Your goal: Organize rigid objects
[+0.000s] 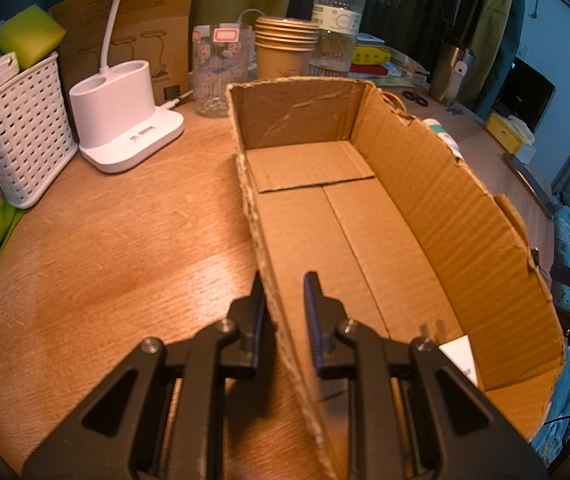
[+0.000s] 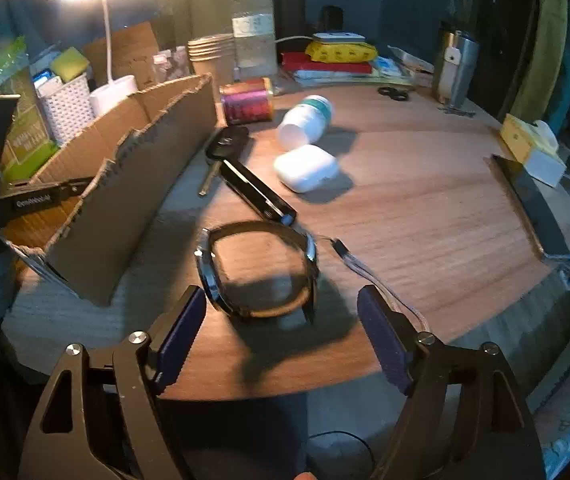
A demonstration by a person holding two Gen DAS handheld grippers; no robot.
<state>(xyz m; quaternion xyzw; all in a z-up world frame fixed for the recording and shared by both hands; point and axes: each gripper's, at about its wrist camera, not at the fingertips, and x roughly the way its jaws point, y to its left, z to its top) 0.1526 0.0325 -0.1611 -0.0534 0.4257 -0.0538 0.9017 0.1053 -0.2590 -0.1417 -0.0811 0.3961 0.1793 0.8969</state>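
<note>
Wooden desk [image 2: 425, 200]: watch [image 2: 257, 272] just ahead of right gripper [image 2: 281, 320] (jaws apart).

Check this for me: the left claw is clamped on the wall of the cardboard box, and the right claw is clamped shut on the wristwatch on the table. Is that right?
Not quite. The left claw is clamped on the cardboard box wall, but the right claw is not shut on the wristwatch. In the right wrist view its fingers stand wide apart, with the watch lying on the table just ahead, untouched.

Browns, whites and one bright stripe
Plain brown corrugated cardboard box [image 1: 425, 184]; white glossy earbud case [image 2: 305, 168]; magenta-and-gold striped can [image 2: 247, 100]; wood-grain orange-brown counter [image 1: 125, 260].
</note>
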